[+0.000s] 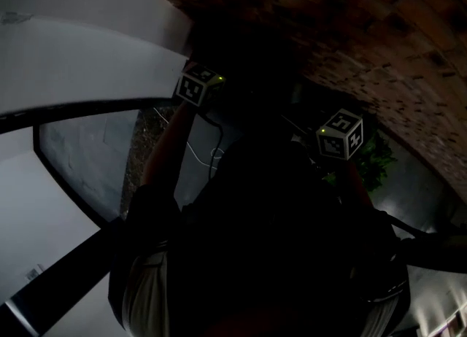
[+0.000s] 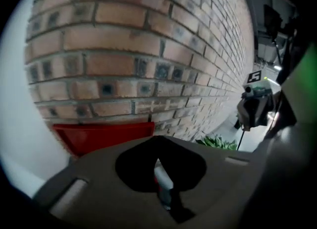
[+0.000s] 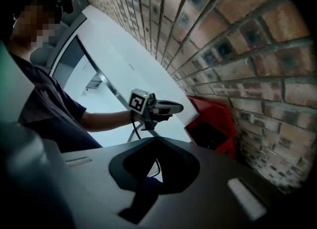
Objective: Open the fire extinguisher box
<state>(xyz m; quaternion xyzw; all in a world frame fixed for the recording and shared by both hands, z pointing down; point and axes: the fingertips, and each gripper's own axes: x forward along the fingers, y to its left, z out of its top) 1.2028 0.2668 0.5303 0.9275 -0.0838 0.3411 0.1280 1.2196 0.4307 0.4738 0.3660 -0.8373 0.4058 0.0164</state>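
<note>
The red fire extinguisher box (image 3: 214,124) stands at the foot of the brick wall (image 3: 237,49), and its front shows a dark inside. In the left gripper view only its red top (image 2: 101,136) shows, below the bricks. My left gripper (image 3: 177,107) hangs in the air to the left of the box and apart from it, jaws shut with nothing seen between them. In its own view the left gripper (image 2: 156,139) points at the wall above the box. My right gripper (image 3: 157,140) is farther back along the wall, jaws together and empty. The dark head view shows only the two marker cubes (image 1: 198,84) (image 1: 341,133).
The brick wall (image 2: 148,49) runs along the whole side. A green plant (image 2: 218,143) grows at its foot beyond the box. A person's arm and dark shirt (image 3: 44,109) fill the left of the right gripper view. A cable (image 3: 133,133) hangs from the left gripper.
</note>
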